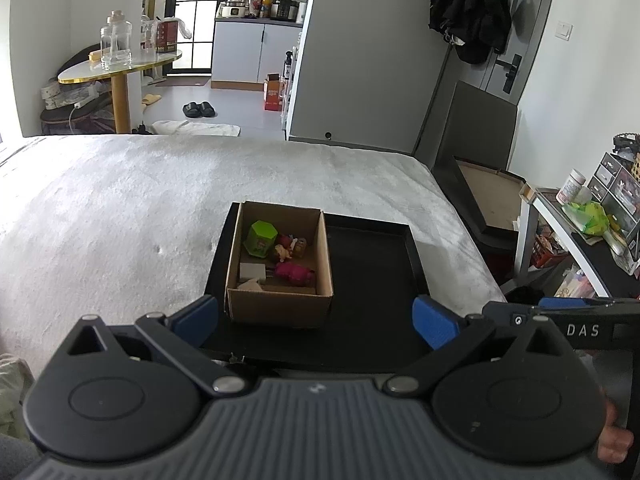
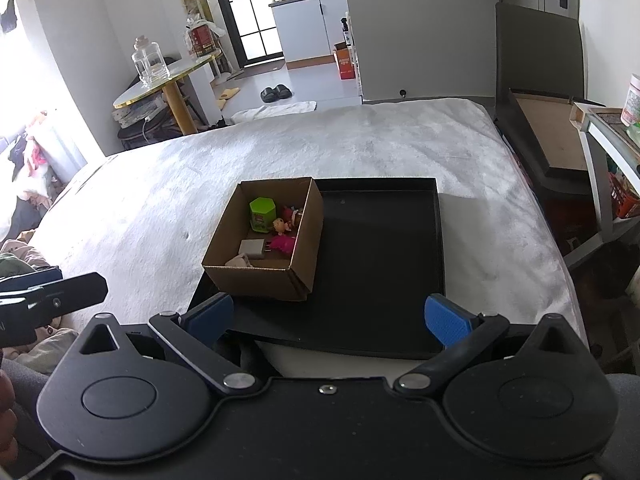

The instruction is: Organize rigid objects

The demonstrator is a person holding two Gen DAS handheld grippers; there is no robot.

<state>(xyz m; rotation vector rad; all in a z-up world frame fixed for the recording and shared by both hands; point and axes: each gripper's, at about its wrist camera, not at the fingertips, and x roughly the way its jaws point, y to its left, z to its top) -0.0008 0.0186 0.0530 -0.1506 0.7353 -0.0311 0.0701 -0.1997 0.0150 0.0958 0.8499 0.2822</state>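
A brown cardboard box stands on the left part of a black tray lying on the bed. Inside the box lie a green hexagonal container, a pink toy, small figures and a grey charger. My left gripper hovers open just before the box's near wall, nothing between its blue fingers. My right gripper is open over the tray's near edge, holding nothing. The right gripper's body shows at the left wrist view's right side.
The bed's pale blanket spreads around the tray. A white shelf with bottles and clutter stands right of the bed, with a dark frame leaning beside it. A gold-rimmed table with a glass jar stands beyond.
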